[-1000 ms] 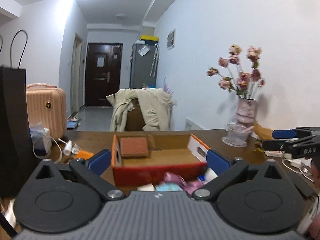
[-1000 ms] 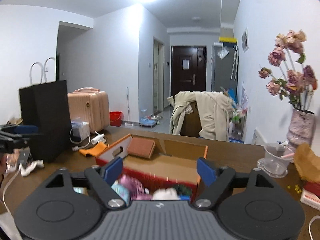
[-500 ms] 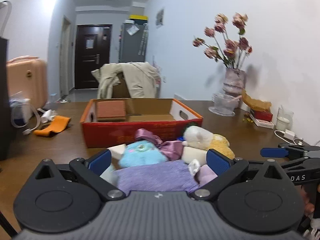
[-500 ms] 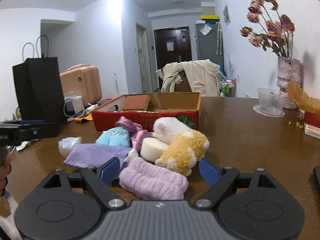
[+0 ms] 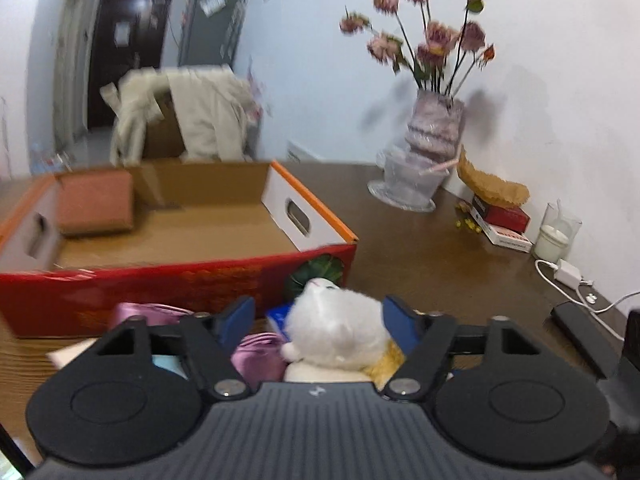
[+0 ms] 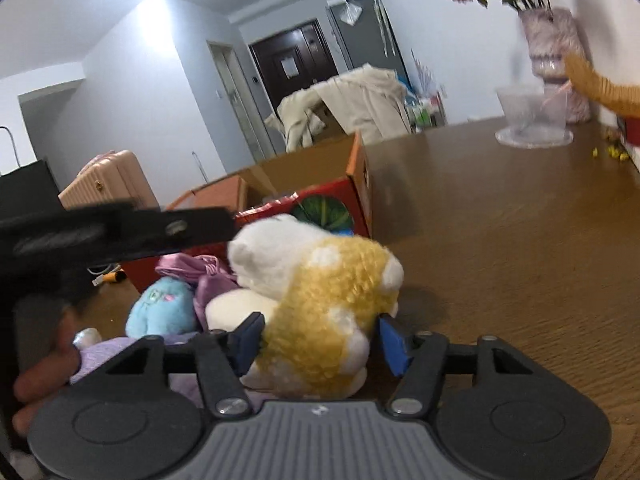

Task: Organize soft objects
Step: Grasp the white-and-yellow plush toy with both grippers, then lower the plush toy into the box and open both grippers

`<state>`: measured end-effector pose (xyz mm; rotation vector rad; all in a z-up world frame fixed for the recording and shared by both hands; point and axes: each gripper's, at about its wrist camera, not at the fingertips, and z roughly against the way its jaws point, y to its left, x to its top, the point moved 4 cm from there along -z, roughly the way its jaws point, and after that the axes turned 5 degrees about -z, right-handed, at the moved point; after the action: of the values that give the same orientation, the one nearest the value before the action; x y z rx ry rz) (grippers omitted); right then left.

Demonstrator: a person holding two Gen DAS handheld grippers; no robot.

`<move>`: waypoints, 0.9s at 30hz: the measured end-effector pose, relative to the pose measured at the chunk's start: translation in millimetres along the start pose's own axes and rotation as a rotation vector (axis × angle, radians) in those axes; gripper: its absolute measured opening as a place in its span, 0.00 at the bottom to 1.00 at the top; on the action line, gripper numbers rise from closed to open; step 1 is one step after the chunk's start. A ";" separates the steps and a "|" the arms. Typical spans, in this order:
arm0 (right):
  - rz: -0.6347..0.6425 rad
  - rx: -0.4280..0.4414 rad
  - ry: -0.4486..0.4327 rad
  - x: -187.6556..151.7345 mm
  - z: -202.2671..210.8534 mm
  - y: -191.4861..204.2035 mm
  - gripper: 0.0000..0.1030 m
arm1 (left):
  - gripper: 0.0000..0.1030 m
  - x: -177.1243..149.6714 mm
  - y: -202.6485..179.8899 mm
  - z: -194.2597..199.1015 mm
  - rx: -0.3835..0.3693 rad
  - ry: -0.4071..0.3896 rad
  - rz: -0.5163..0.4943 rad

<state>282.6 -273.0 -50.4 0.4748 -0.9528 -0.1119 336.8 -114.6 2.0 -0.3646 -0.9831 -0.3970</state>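
A pile of soft toys lies on the wooden table in front of a red cardboard box (image 5: 180, 276). My left gripper (image 5: 318, 322) is open, its blue fingers on either side of the white head of a white and yellow plush (image 5: 334, 330). My right gripper (image 6: 320, 340) is open around the same plush's yellow body (image 6: 332, 300). A blue plush (image 6: 162, 312), purple satin pouches (image 6: 200, 276), a cream pad (image 6: 236, 310) and a lilac cloth (image 6: 108, 350) lie to the left. The left gripper's body shows in the right wrist view (image 6: 112, 232).
A brown cushion (image 5: 96, 206) sits in the box's far left corner. A vase of dried flowers (image 5: 434, 128), a clear cup (image 5: 412, 182), small boxes (image 5: 502, 220), a glass (image 5: 558, 234) and a charger cable (image 5: 572, 276) stand along the right wall. A suitcase (image 6: 108, 180) is behind.
Both grippers have dropped and moved in on the toy pile. Their fingers now sit on either side of the white and yellow plush, and the left gripper has swung right.
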 end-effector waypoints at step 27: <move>0.204 0.075 0.104 181.6 -86.1 63.1 0.46 | 0.42 128.4 117.8 -43.6 -0.082 0.011 0.208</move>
<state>450.4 -241.3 72.9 0.4457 -0.8998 0.1321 488.5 -52.9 75.9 -0.5331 -0.9097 -0.2504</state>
